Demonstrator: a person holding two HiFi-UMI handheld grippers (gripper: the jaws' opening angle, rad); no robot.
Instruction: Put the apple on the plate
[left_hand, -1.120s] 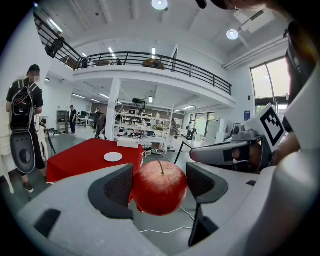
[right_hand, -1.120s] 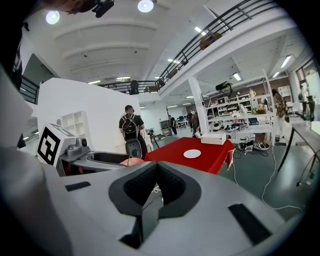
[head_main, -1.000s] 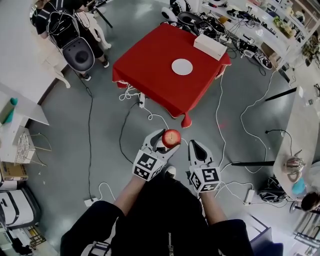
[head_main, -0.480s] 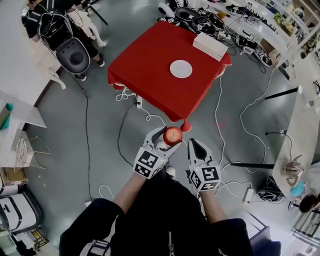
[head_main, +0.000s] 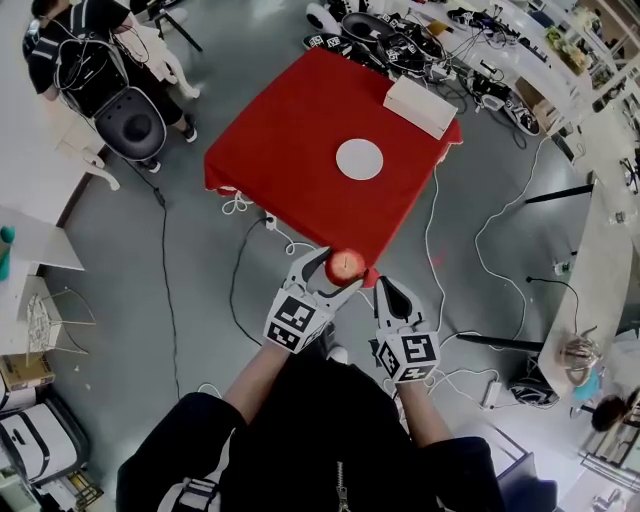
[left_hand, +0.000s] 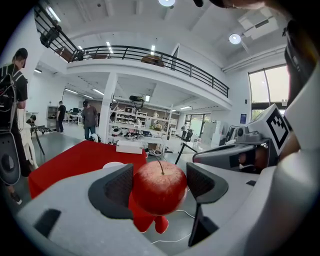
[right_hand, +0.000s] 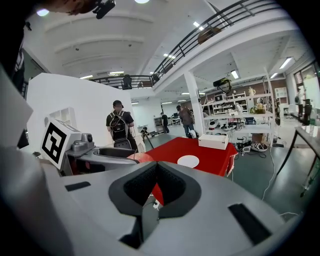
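Observation:
A red apple (head_main: 343, 266) with a thin stem is held in my left gripper (head_main: 333, 272), whose jaws are shut on its sides; in the left gripper view the apple (left_hand: 160, 186) fills the gap between the dark pads. My right gripper (head_main: 392, 292) hangs beside it, shut and empty, its pads (right_hand: 170, 186) pressed together. The white plate (head_main: 360, 159) lies on the red-clothed table (head_main: 290, 150) ahead, some way beyond both grippers. The plate (right_hand: 188, 161) also shows in the right gripper view, with the apple (right_hand: 141, 157) peeking past the left gripper's body.
A white box (head_main: 420, 105) sits at the table's far right corner. Cables (head_main: 250, 260) trail over the grey floor around the table. A person with a backpack (head_main: 80, 60) and a round seat (head_main: 130, 125) stand at the far left. Benches line the right side.
The table and plate have come nearer and lower in the head view: I have moved forward. The apple stays held in the left gripper; the right gripper keeps its place beside it.

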